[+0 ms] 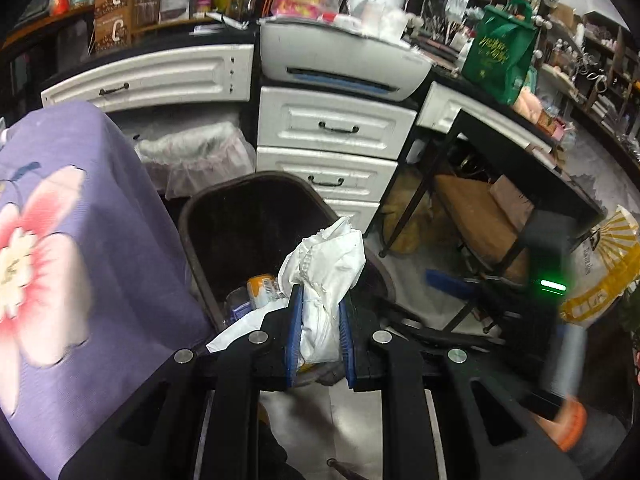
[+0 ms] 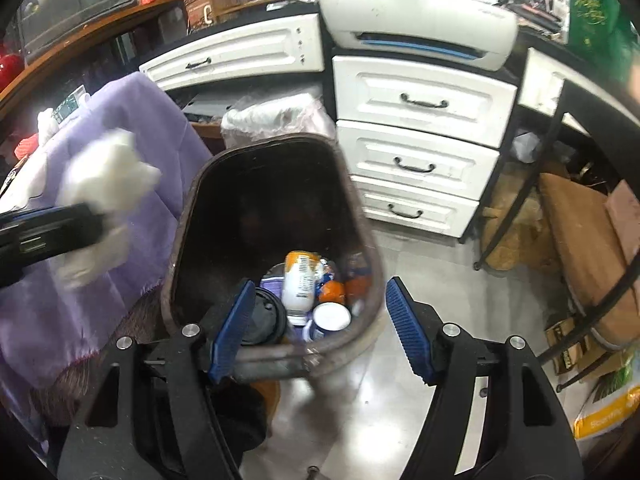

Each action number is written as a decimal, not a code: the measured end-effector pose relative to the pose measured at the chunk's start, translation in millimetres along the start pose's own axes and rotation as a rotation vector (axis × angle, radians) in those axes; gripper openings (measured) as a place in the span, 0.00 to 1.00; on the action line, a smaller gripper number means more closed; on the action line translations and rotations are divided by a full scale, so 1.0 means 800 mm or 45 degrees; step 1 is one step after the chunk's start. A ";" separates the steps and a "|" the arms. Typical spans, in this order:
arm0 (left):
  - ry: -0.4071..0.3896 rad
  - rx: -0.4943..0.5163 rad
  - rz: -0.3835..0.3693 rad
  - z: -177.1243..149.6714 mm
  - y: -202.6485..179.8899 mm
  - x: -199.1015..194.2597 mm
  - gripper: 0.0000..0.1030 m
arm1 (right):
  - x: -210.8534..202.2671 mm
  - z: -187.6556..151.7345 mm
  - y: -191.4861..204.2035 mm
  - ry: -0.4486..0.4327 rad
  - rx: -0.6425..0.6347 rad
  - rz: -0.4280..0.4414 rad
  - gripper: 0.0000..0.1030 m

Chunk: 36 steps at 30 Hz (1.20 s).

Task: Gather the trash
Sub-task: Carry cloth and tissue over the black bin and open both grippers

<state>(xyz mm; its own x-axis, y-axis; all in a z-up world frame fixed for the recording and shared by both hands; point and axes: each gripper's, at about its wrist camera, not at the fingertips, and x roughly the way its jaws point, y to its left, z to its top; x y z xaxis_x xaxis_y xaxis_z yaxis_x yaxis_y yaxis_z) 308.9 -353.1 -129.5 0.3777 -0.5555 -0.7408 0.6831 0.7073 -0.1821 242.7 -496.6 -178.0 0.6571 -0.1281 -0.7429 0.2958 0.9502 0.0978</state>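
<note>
My left gripper (image 1: 320,296) is shut on a crumpled white tissue (image 1: 328,276) and holds it above the near rim of the dark trash bin (image 1: 192,248). In the right wrist view the left gripper (image 2: 96,216) shows at the left edge, blurred, with the tissue (image 2: 108,184) in it. My right gripper (image 2: 320,304) is open and empty, right over the bin's near rim (image 2: 276,360). The bin holds a white and orange bottle (image 2: 298,284), an orange item (image 2: 331,292), a dark lid (image 2: 266,320) and other trash.
A purple flowered cloth (image 1: 60,240) covers furniture left of the bin. White drawers (image 2: 420,140) and a printer (image 2: 416,20) stand behind it, with a lined white bin (image 1: 196,156) under the desk. A black metal rack with cushions (image 1: 480,216) stands to the right.
</note>
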 end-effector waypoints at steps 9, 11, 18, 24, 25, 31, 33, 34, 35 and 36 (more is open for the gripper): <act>0.093 0.006 0.050 0.005 -0.002 0.062 0.17 | -0.046 -0.030 -0.038 -0.047 0.042 -0.091 0.68; 0.109 0.013 0.067 0.005 -0.003 0.073 0.17 | -0.051 -0.034 -0.044 -0.057 0.053 -0.104 0.68; 0.160 0.003 0.097 0.008 -0.002 0.113 0.18 | -0.066 -0.041 -0.065 -0.078 0.113 -0.110 0.68; 0.156 -0.024 0.103 0.020 -0.003 0.126 0.40 | -0.076 -0.041 -0.070 -0.100 0.122 -0.133 0.68; 0.146 -0.026 0.103 0.021 -0.004 0.125 0.57 | -0.078 -0.041 -0.072 -0.102 0.128 -0.133 0.68; 0.102 -0.058 0.089 0.021 -0.007 0.102 0.77 | -0.080 -0.038 -0.071 -0.116 0.142 -0.130 0.68; 0.085 -0.077 0.075 0.019 -0.008 0.089 0.78 | -0.080 -0.037 -0.070 -0.115 0.147 -0.123 0.68; 0.077 -0.085 0.066 0.019 -0.008 0.083 0.79 | -0.081 -0.036 -0.069 -0.118 0.149 -0.122 0.68; 0.065 -0.095 0.057 0.018 -0.008 0.075 0.79 | -0.082 -0.036 -0.068 -0.123 0.147 -0.123 0.68; 0.056 -0.098 0.051 0.017 -0.009 0.067 0.80 | -0.083 -0.036 -0.067 -0.124 0.143 -0.124 0.68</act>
<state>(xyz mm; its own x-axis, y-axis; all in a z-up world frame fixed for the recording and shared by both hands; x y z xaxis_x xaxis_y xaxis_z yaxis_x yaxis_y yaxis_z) 332.8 -394.0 -159.4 0.3745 -0.5078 -0.7758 0.6173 0.7608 -0.2001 163.4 -531.3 -153.0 0.6839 -0.2498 -0.6855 0.4334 0.8949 0.1064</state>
